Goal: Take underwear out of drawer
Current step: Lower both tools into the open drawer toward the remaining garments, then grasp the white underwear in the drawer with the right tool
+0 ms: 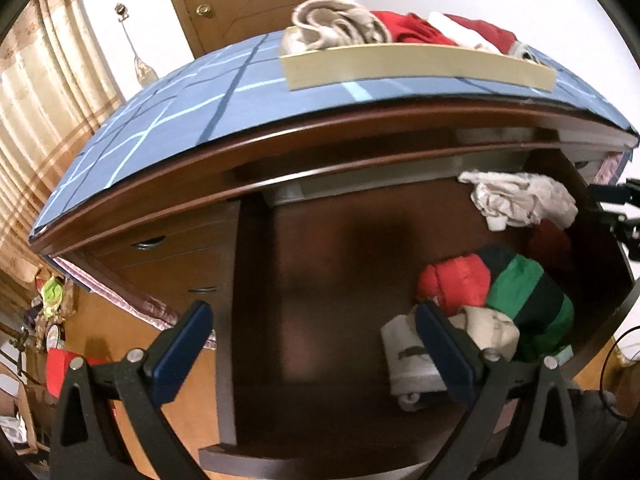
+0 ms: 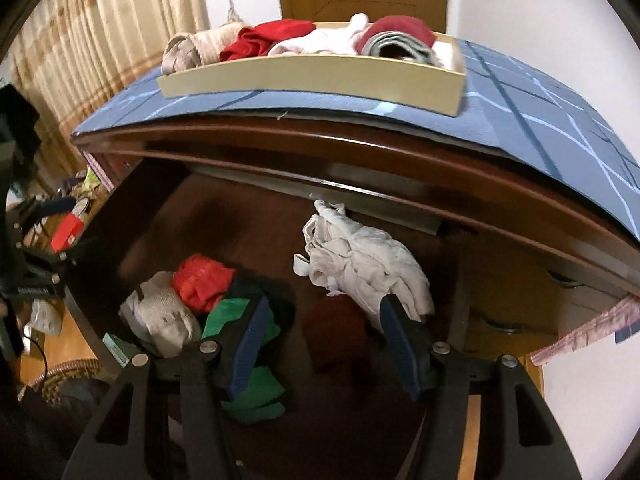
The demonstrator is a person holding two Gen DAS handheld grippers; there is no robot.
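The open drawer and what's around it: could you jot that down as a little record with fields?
drawer: open, dark wood
inside: white garment, red garment, green-and-dark garment, dark red garment, grey-white bundle
on top: tray of clothes on a blue cloth
left gripper: open, empty
right gripper: open, empty, over the drawer

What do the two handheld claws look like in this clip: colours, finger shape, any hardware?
Both match. The left claw and right claw each have two flat, dark blue ribbed pads mounted on matte black angular arms with triangular cut-outs. Round silver bolts sit at the pivots. No sleeves or hands are visible.
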